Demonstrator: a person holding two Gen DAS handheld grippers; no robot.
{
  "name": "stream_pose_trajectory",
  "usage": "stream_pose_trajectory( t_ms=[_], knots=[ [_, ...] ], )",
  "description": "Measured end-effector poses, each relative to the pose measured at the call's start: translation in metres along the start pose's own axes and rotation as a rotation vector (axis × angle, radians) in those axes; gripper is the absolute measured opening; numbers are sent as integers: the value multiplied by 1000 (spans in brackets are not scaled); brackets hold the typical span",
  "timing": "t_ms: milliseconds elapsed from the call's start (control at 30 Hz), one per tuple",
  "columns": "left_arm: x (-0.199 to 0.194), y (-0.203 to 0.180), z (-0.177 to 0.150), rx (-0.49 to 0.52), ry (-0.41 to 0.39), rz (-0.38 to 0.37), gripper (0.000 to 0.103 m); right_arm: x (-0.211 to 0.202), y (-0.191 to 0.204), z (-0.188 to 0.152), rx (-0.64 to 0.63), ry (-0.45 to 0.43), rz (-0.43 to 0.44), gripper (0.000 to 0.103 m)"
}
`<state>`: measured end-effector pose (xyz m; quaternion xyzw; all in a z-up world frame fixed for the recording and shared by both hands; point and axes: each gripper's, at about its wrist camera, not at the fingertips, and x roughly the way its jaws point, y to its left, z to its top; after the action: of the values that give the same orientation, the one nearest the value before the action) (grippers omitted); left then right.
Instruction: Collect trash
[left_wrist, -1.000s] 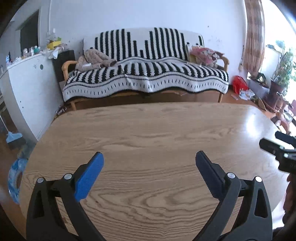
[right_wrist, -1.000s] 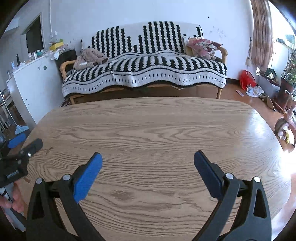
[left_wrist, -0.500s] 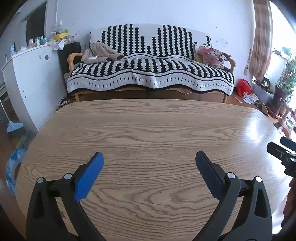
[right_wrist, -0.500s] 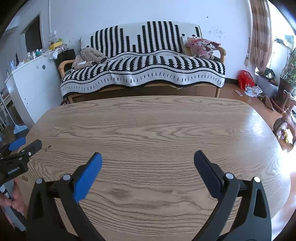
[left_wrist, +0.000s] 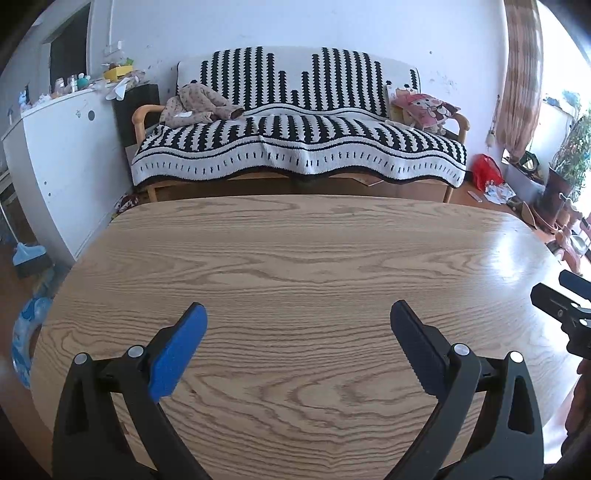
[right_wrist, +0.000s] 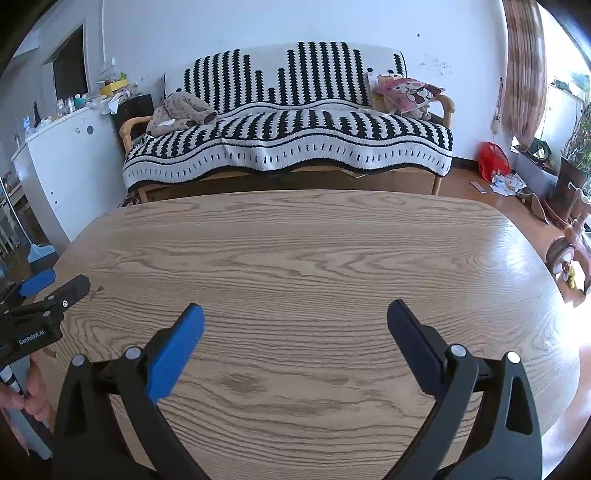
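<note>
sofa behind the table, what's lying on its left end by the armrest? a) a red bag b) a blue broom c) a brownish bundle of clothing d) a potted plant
c: in the right wrist view a brownish bundle of clothing lies on the left end of the sofa, on the striped cover next to the wooden armrest.

Black clamp-style left tool, right tool, blue pad, silver rivets, GenRobot.AI marking
</note>
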<state>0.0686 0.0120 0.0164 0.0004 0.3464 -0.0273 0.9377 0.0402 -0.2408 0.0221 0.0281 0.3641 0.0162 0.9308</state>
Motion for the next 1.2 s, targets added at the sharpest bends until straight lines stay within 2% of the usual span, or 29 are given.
stream_pose_trajectory(
  t_ms=[1200],
  knots=[
    [2,-2,-1,0,9,-4,96,-1,0,0,-4,2,1,96]
  ],
)
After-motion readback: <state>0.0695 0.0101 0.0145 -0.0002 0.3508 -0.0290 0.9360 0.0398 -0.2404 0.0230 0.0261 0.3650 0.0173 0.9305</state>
